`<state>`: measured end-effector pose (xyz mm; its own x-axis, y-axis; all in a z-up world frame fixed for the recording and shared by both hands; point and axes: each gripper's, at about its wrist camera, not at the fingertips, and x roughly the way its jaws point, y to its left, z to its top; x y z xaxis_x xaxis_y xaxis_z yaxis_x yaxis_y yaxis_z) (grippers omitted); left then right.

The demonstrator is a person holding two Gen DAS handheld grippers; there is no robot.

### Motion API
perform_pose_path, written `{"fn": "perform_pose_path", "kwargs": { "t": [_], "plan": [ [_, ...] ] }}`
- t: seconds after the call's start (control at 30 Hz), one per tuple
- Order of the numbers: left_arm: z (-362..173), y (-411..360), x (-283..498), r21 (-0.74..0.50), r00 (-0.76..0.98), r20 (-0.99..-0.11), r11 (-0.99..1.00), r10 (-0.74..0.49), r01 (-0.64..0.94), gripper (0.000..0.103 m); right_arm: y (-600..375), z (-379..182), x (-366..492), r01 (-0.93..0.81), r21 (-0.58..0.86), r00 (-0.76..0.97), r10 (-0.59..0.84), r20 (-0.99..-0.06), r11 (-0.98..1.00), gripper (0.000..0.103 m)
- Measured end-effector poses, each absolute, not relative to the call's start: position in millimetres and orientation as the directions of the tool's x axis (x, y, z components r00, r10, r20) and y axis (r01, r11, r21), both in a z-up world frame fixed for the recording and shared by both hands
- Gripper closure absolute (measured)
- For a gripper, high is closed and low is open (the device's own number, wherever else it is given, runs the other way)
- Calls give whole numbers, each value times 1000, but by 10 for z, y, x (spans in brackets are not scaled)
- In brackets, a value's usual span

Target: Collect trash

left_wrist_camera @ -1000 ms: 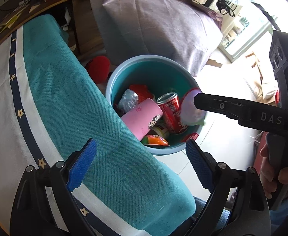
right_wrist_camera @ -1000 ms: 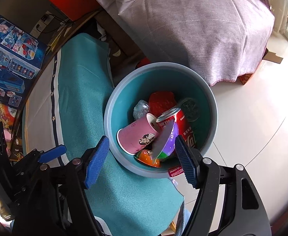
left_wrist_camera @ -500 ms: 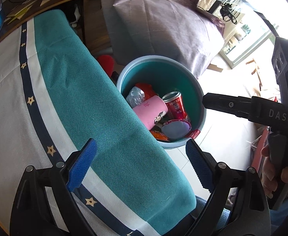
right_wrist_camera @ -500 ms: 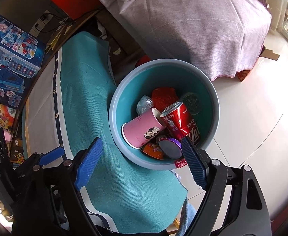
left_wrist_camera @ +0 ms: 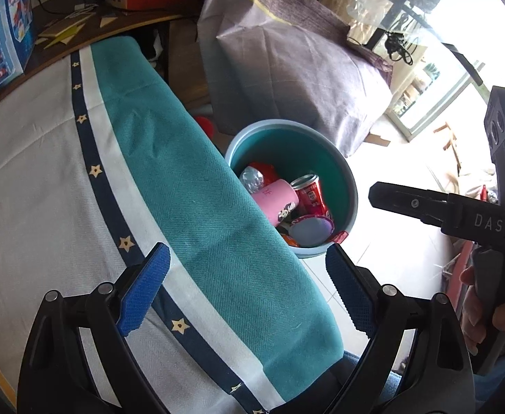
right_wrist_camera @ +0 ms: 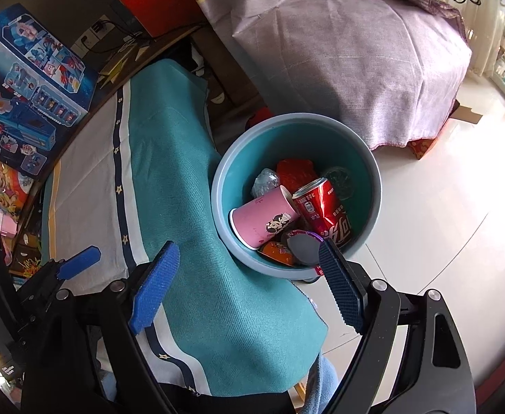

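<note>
Pale tiled floor (right_wrist_camera: 442, 241) ran under a round teal bin (right_wrist_camera: 373, 186) that stood just beside the counter (left_wrist_camera: 28, 189), whose white cloth carried a navy star stripe and a teal runner (right_wrist_camera: 169, 179) hanging over the edge. Behind the bin a purple sheet (right_wrist_camera: 356, 55) covered something bulky, and toy boxes (right_wrist_camera: 28, 79) sat at the counter's far side.

Inside the bin lay a pink paper cup (right_wrist_camera: 263, 220) on its side, a red soda can (right_wrist_camera: 325, 210) leaning next to it, a crumpled clear wrapper (right_wrist_camera: 266, 181), a red wrapper (right_wrist_camera: 294, 170), an orange packet (right_wrist_camera: 280, 252) and a small purple-rimmed cup (right_wrist_camera: 304, 246) resting face down on the pile.

1 second before, that purple-rimmed cup had been between the fingers of the right claw (right_wrist_camera: 245, 289), tilted over the bin; now it lay among the trash and the right claw stood spread wide with nothing between its blue pads. It had also pulled up and back, so the bin looked smaller and farther off in both views.

The left claw (left_wrist_camera: 249, 286) hung released over the runner, empty, its spread unchanged, and more of the white cloth showed beneath it than earlier. A hand (left_wrist_camera: 494, 317) gripped the right claw's handle at the edge of the left view.
</note>
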<state>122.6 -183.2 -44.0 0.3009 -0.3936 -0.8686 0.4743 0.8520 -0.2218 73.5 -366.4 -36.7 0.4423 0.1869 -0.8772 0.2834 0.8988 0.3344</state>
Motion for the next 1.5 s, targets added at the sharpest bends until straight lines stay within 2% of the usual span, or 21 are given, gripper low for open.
{"fn": "perform_pose_path", "kwargs": {
  "t": [0.07, 0.17, 0.2, 0.27, 0.5, 0.63, 1.5],
  "plan": [
    [-382, -1765, 1169, -216, 333, -856, 859, -395, 464, 4, -3626, -311, 674, 265, 330, 455, 184, -871, 906, 24],
    [-269, -1659, 1063, -218, 381, -830, 866, -407, 450, 4, -3563, -215, 576, 231, 316, 480, 175, -860, 920, 23],
    [-242, -1642, 1036, -214, 388, -828, 868, -405, 448, 4, -3546, -187, 547, 221, 310, 487, 171, -857, 925, 18],
    [-218, -1621, 991, -207, 394, -827, 870, -400, 447, 4, -3519, -120, 477, 202, 296, 507, 159, -847, 934, 17],
    [-220, -1608, 872, -153, 388, -856, 884, -342, 441, 4, -3411, -9, 271, 163, 170, 544, 55, -837, 972, 7],
    [-304, -1587, 835, -144, 367, -876, 896, -313, 421, 4, -3346, 5, 153, 140, 95, 556, 2, -831, 986, 7],
    [-273, -1330, 585, -114, 420, -867, 928, -267, 354, 4, -3291, -252, -42, 137, 112, 520, 25, -854, 984, 7]
  ]
}}
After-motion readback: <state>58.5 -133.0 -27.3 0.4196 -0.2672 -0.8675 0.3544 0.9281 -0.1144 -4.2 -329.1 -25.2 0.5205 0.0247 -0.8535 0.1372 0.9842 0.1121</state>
